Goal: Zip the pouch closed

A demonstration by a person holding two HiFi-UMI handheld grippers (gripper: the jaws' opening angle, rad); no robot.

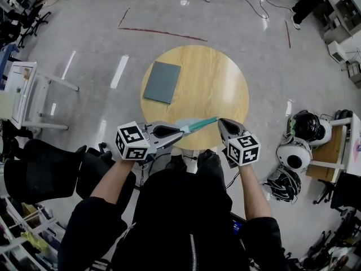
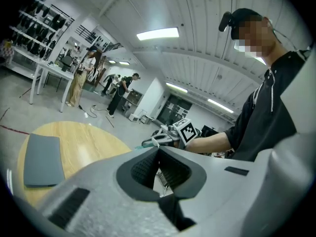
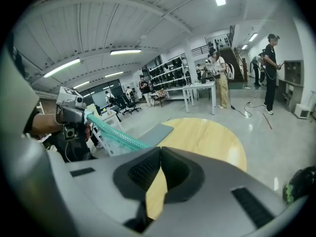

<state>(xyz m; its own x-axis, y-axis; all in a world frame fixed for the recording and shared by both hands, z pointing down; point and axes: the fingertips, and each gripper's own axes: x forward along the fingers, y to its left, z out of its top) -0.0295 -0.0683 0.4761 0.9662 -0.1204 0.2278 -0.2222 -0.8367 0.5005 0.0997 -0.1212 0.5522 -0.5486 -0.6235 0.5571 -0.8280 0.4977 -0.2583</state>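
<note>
A clear pouch with a teal zipper (image 1: pixel 198 125) hangs stretched between my two grippers over the near edge of the round wooden table (image 1: pixel 214 78). My left gripper (image 1: pixel 181 131) is shut on the pouch's left end. My right gripper (image 1: pixel 220 121) is shut on its right end. In the right gripper view the teal zipper (image 3: pixel 116 136) runs from the left gripper (image 3: pixel 81 116) into the closed tips of the right gripper (image 3: pixel 160 149). The left gripper view has its own jaws (image 2: pixel 158 149) closed, a sliver of teal beside them, and the right gripper (image 2: pixel 163 137) just beyond. Whether either grips the zipper pull is hidden.
A flat grey pad (image 1: pixel 162 82) lies on the table's far left part. Black chairs (image 1: pixel 51 168) stand at my left beside a white cart (image 1: pixel 22 92). Helmets (image 1: pixel 302 140) sit on a stand at my right. People stand at tables farther back (image 3: pixel 219 78).
</note>
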